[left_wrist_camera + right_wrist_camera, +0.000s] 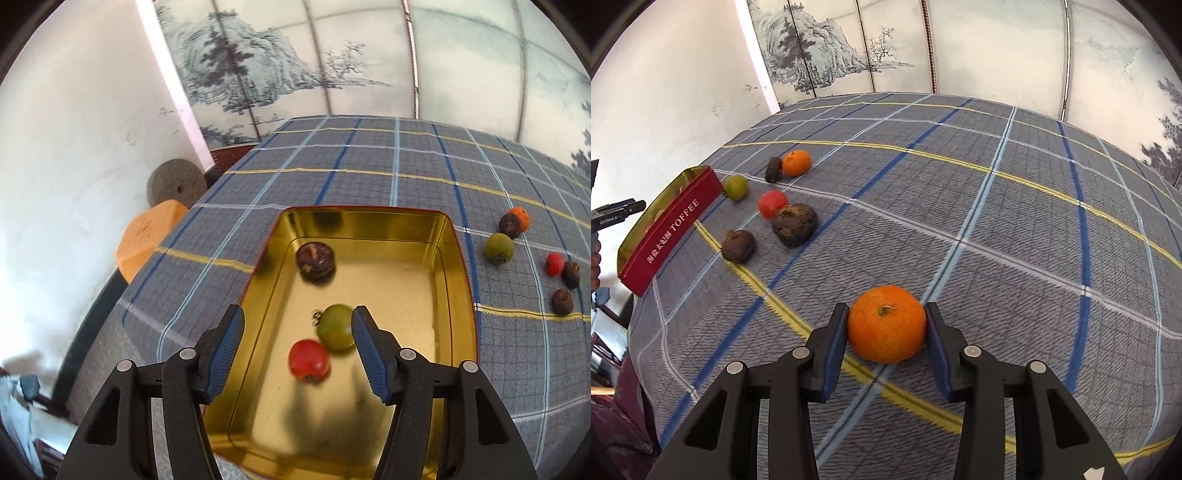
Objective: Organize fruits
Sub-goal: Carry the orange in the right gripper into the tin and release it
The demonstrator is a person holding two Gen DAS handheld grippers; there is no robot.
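Observation:
A gold-lined toffee tin [454, 280] with red outer walls [670, 236] sits on the plaid tablecloth. Inside lie a dark brown fruit [316, 260], a green fruit [335, 326] and a red fruit [308, 360]. My left gripper [298, 328] is open above the tin, with the green fruit blurred between its fingers, near the right one. My right gripper [886, 326] is shut on an orange tangerine [886, 324] just above the cloth. Loose fruits lie beside the tin: a green one [736, 187], a red one [772, 202], dark brown ones [794, 224] [738, 245] [774, 169] and a second tangerine [796, 162].
The plaid-covered table [997, 221] stretches away to the right and back. A painted folding screen [332, 55] stands behind it. A white wall, a round stone disc [176, 182] and an orange block [147, 236] lie left of the table edge.

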